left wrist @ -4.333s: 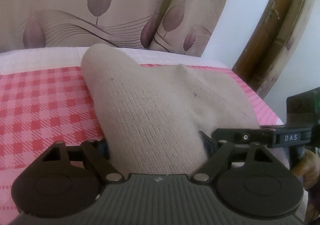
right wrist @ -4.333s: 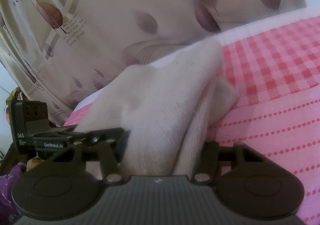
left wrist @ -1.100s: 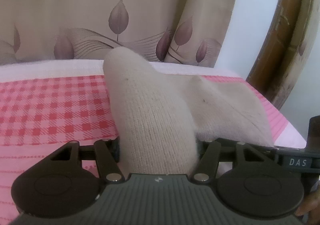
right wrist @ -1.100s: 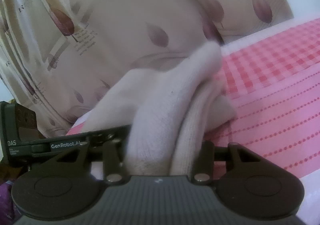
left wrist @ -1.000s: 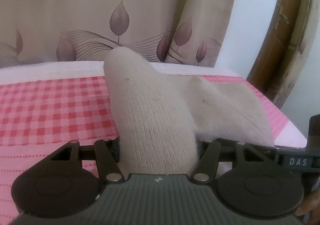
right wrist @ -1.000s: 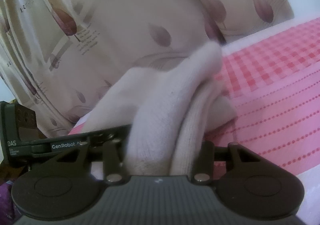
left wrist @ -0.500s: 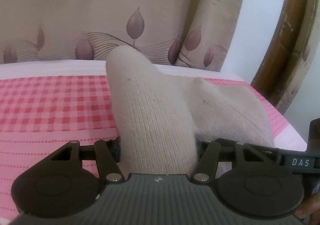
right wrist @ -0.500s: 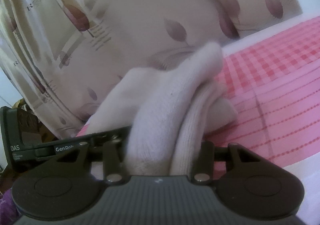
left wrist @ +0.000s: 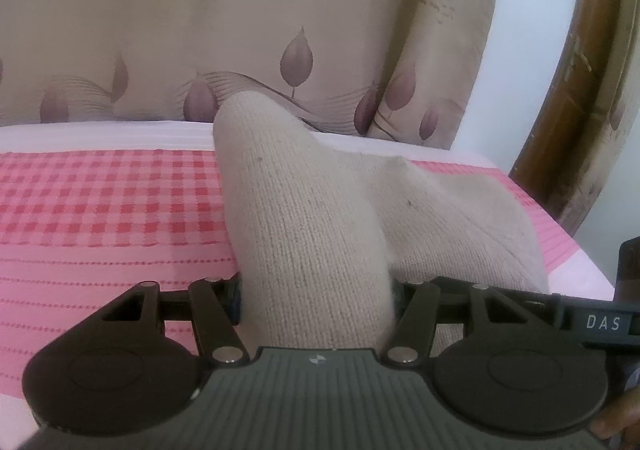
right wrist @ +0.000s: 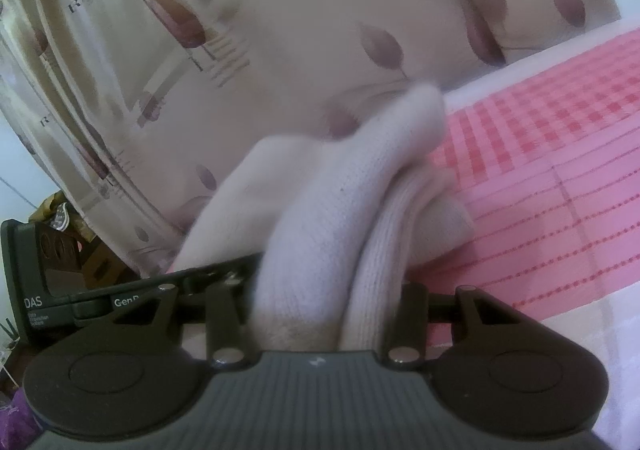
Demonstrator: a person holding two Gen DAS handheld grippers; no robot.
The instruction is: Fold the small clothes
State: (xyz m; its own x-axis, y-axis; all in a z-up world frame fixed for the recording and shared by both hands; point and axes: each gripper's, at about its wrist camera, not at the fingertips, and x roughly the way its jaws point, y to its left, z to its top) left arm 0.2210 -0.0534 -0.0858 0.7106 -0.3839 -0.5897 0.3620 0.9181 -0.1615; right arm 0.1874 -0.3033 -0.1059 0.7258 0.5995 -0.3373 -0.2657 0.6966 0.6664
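Note:
A beige knitted garment (left wrist: 312,217) bulges up between the jaws of my left gripper (left wrist: 316,290), which is shut on it; the cloth hides the fingertips. Its other part stretches right toward the second gripper's black body (left wrist: 600,322). In the right wrist view the same knit garment (right wrist: 328,209) is bunched in two thick folds inside my right gripper (right wrist: 328,290), shut on it as well. The left gripper's body (right wrist: 60,290) shows at the left edge. The garment hangs just above the pink bed cover (left wrist: 100,209).
A pink checked and striped bed cover (right wrist: 560,169) spreads below. A beige leaf-print curtain (left wrist: 240,29) hangs behind the bed. A brown wooden frame (left wrist: 580,89) stands at the right, with a fingertip (left wrist: 616,426) at the lower right corner. Clutter (right wrist: 60,209) lies beyond the curtain.
Both grippers have drawn back and slightly up with the garment still clamped. More curtain and more of the striped near part of the cover show. The garment's shape is unchanged.

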